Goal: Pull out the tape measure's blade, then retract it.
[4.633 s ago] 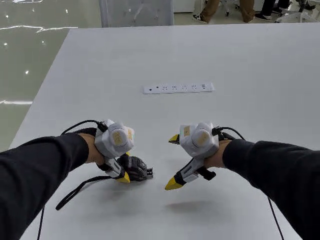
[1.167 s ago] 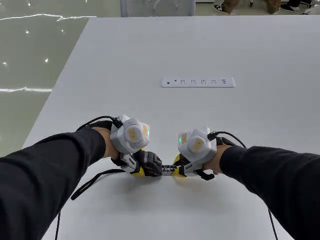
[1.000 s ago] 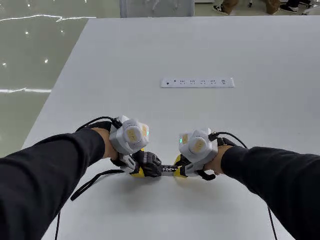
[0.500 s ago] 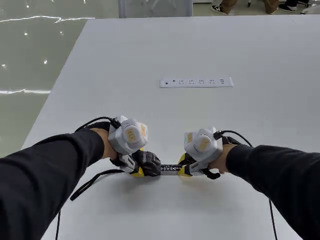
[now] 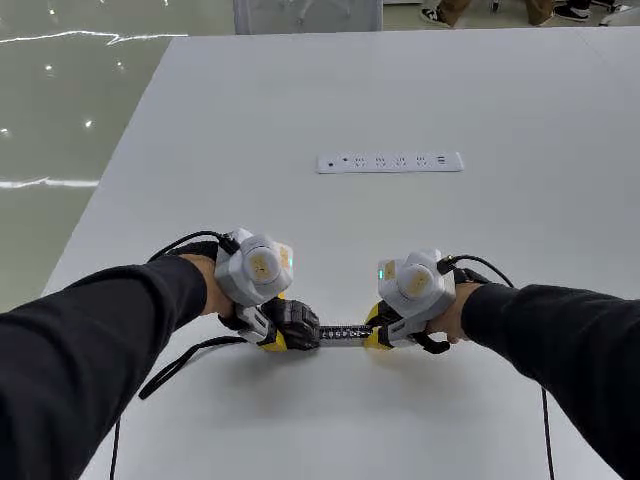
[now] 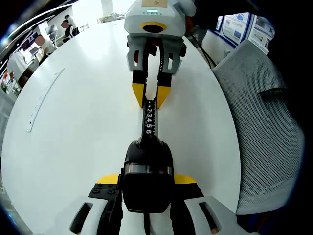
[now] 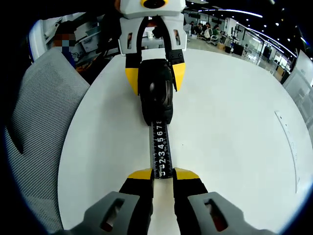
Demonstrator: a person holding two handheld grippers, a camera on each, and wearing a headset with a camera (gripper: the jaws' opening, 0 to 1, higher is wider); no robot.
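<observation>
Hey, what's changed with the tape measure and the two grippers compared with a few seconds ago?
The right gripper, which was open and apart from the case before, has shut on the tip of the blade. It has drawn the blade rightward out of the case. The left gripper stays clamped on the case, and the power strip lies where it did.

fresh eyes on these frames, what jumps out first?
The left gripper clamps the black case near the table's front edge. The right gripper pinches the blade at its tip, so a short numbered stretch spans between the two. Farther back on the table lies a white power strip.
</observation>
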